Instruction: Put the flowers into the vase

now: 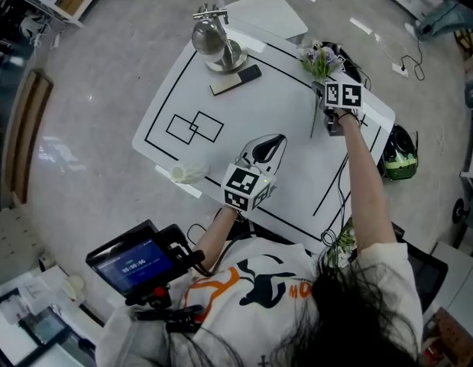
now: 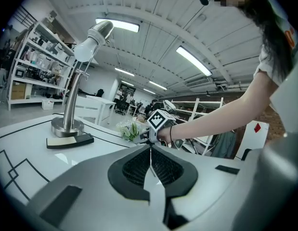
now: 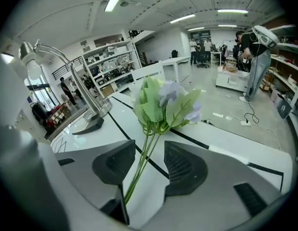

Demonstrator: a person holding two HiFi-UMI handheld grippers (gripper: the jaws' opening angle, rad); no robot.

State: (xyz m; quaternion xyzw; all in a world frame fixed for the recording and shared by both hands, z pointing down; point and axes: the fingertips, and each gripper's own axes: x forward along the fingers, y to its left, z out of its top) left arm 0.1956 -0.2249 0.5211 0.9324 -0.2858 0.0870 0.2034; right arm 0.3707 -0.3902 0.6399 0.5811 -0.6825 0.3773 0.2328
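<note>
R gripper point(image 3: 149, 155) jaws apart round green-stemmed lilac artificial flowers point(image 3: 161, 105), prob. resting on white table point(image 1: 282, 121); L gripper point(image 2: 149, 150) closed, empty.

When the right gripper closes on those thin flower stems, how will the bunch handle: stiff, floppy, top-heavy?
Likely light: the flowers are a small bunch on thin stems. Probably top-heavy and prone to droop, since leaves and blooms crowd one end. The slim stems may pivot between the open jaws of the right gripper.
</note>
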